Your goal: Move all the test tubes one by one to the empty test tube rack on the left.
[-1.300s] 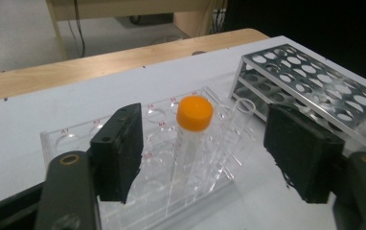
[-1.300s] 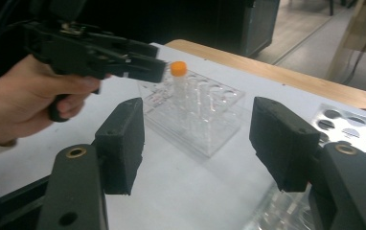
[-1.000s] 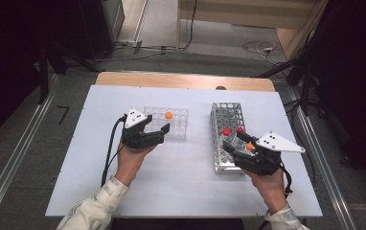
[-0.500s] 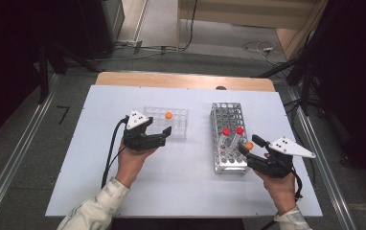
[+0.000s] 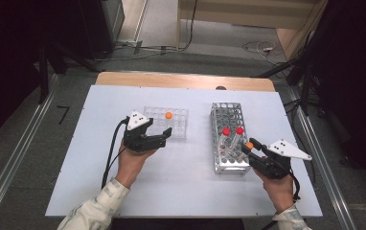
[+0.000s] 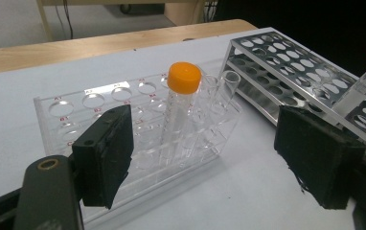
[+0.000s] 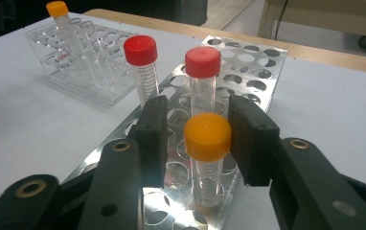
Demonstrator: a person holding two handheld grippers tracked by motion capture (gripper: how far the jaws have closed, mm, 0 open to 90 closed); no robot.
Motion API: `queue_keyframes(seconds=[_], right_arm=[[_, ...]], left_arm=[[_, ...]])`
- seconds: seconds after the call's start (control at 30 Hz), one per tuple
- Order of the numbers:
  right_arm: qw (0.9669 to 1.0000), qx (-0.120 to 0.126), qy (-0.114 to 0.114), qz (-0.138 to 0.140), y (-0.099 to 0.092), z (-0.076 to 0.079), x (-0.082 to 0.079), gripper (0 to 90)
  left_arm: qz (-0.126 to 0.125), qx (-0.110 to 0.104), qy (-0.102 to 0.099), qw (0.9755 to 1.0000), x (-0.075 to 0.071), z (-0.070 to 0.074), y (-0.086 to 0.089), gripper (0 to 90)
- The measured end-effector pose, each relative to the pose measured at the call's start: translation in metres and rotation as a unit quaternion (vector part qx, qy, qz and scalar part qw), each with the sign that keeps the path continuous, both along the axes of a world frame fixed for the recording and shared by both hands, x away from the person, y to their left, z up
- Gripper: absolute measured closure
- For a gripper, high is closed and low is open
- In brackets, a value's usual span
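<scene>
An orange-capped tube (image 7: 207,136) stands in a near-edge hole of the metal rack (image 7: 253,62). My right gripper (image 7: 198,124) has its jaws on either side of the cap. They have just been closing, and a thin gap still shows at the left pad (image 7: 154,129). From above, that gripper (image 5: 249,149) sits at the metal rack's (image 5: 229,120) near right corner. Two red-capped tubes (image 5: 226,131) (image 5: 239,130) stand further along it. My left gripper (image 6: 210,148) (image 5: 164,138) is open and empty before a clear plastic rack (image 6: 75,110) (image 5: 178,125), which holds another orange-capped tube (image 6: 183,79) (image 5: 168,115).
Both racks stand on a white tabletop (image 5: 181,191) with a wooden strip (image 5: 181,80) along its far edge. Bare table lies between the racks and in front of them. Dark floor, cables and metal rails surround the table.
The right gripper has shifted right and lower, off the rack's top to its near right corner. Its jaws have narrowed around the orange-capped tube. The left gripper has stayed put.
</scene>
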State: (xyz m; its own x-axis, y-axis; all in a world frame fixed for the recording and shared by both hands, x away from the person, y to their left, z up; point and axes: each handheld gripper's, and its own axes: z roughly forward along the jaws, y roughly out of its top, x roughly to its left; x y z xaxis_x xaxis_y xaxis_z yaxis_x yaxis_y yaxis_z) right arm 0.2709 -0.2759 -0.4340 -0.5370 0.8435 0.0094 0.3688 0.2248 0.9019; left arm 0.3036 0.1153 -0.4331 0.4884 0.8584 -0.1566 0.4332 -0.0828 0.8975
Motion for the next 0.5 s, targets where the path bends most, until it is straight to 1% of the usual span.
queue_keyframes(seconds=[0.07, 0.2, 0.4, 0.5], right_arm=[[1.0, -0.002, -0.001, -0.002, -0.0003, -0.0001, -0.0001, 62.5], [1.0, -0.002, -0.004, -0.005, -0.0011, 0.0, 0.0002, 65.4], [1.0, -0.004, -0.004, -0.008, -0.0012, 0.0013, -0.0003, 66.7], [0.9999, 0.0, -0.006, -0.009, -0.0023, 0.0033, -0.0005, 67.0]], left_arm=[[0.0, 0.0, 0.0, 1.0, 0.0001, -0.0002, -0.0001, 21.6], [0.0, -0.001, 0.0, 1.0, 0.0, -0.0006, -0.001, 21.6], [0.0, -0.001, 0.0, 1.0, -0.0002, -0.0003, -0.0005, 21.6], [-0.001, -0.002, -0.001, 1.0, -0.0005, 0.0, -0.0009, 21.7]])
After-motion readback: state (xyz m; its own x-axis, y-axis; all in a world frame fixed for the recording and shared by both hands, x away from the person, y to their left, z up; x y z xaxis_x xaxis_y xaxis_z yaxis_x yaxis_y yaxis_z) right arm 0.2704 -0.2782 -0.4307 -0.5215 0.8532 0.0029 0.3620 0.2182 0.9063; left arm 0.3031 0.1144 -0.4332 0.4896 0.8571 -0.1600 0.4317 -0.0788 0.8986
